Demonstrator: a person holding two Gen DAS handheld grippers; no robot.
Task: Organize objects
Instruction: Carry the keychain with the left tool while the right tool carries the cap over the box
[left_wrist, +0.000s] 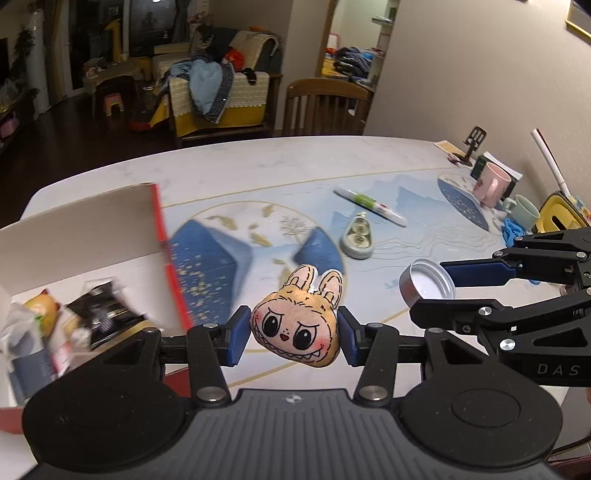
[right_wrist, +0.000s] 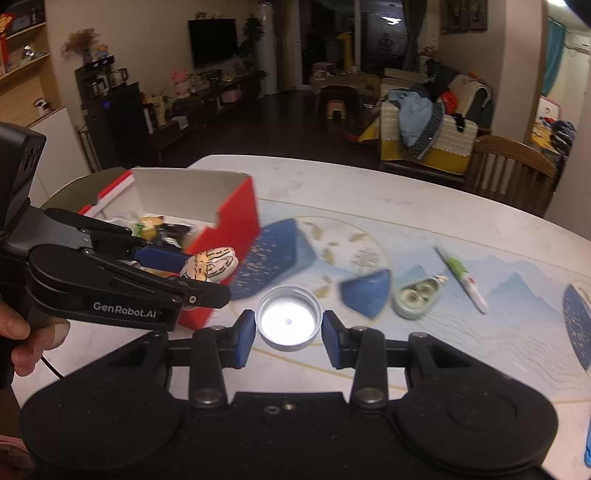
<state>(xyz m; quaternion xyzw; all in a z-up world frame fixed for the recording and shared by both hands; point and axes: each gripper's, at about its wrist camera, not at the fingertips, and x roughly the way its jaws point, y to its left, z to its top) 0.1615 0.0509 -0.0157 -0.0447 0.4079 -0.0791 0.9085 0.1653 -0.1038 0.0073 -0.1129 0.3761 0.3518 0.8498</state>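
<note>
"GenRobot.AI" on the left tool (right_wrist: 207, 273), "DAS" on the right tool (left_wrist: 432, 284)

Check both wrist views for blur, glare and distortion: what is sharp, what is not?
Left wrist view: the plush face in the left tongs is sharp, the red box motion-smeared, the table edge bowed by the fisheye. Right wrist view: the metal lid in the right tongs glares white, the marker smears, the room is dim.

Soft cloth bunny face (left_wrist: 295, 328); shiny metal lid (right_wrist: 289, 318); matt cardboard box (right_wrist: 236, 218); glossy table (left_wrist: 258, 162).
</note>
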